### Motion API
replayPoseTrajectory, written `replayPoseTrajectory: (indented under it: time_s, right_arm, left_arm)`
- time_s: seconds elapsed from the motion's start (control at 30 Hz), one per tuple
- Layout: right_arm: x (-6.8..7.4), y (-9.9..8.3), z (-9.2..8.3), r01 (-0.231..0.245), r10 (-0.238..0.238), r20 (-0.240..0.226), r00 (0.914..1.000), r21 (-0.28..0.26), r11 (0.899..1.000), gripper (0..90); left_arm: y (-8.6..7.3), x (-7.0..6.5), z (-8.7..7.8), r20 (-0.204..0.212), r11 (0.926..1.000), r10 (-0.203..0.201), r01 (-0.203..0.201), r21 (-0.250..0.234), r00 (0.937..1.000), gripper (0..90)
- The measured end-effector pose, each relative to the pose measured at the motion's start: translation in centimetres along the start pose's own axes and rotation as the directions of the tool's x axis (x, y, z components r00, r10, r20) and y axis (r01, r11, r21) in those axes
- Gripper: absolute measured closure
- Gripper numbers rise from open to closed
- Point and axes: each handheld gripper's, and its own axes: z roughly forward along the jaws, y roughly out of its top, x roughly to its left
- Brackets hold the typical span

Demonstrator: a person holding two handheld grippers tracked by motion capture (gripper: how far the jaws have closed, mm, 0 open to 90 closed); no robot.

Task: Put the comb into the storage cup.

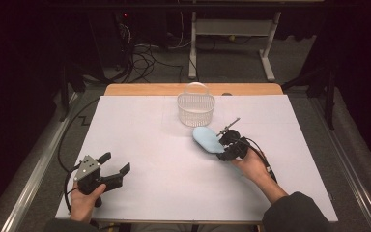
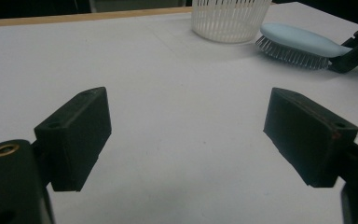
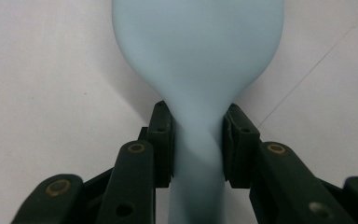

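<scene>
- Left gripper (image 1: 115,163), near table edge: jaws spread wide, nothing between them; only bare white table sheet (image 1: 164,164) ahead of the pads in the left gripper view.
- Left hand (image 1: 84,195) wraps the gripper body from below; grey three-cornered plate on top; jaws point toward the table's middle.
- Right gripper (image 3: 197,140), farther up the table: jaws clamped on the narrow neck of a light-blue hairbrush (image 3: 198,51), pads pressing both sides of the handle.
- Brush head extends ahead of the right gripper's jaws; the left gripper view shows its bristles (image 2: 289,53) facing down onto the sheet.
- Right hand (image 1: 253,166) holds its gripper from behind; dark sleeve enters from the bottom edge; cable trails alongside the wrist.
- Beyond the brush head, just past the right gripper's tips: white slatted basket (image 1: 195,108) with hoop handle upright. Contents cannot be made out.
- Basket stands near the brush head, not touching it.
- Nothing lies between brush and basket.
</scene>
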Motion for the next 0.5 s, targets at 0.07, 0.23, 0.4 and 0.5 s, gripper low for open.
replayPoseTrajectory:
  time_s: [0.07,0.23,0.4,0.5]
  right_arm:
    - [0.0,-0.1,-0.1,0.007,-0.007,0.004,1.0,-0.007,1.0,70.3]
    - [0.2,-0.2,-0.5,0.014,-0.014,-0.004,0.9999,-0.033,0.999,70.4]
    - [0.1,-0.5,-1.5,-0.002,0.001,-0.021,0.9998,-0.078,0.997,70.5]
    - [0.0,-0.8,-2.3,-0.01,0.008,-0.022,0.9997,-0.105,0.994,70.5]
  left_arm:
    - [0.0,0.0,0.0,-0.001,1.0,-0.001,0.001,0.004,1.0,15.8]
    - [0.0,0.0,0.0,-0.008,1.0,0.001,-0.001,0.004,1.0,15.9]
    - [0.0,-0.1,0.1,-0.004,1.0,0.002,-0.002,-0.004,1.0,15.9]
    - [0.0,-0.1,0.1,-0.006,1.0,0.005,-0.005,-0.002,1.0,16.1]
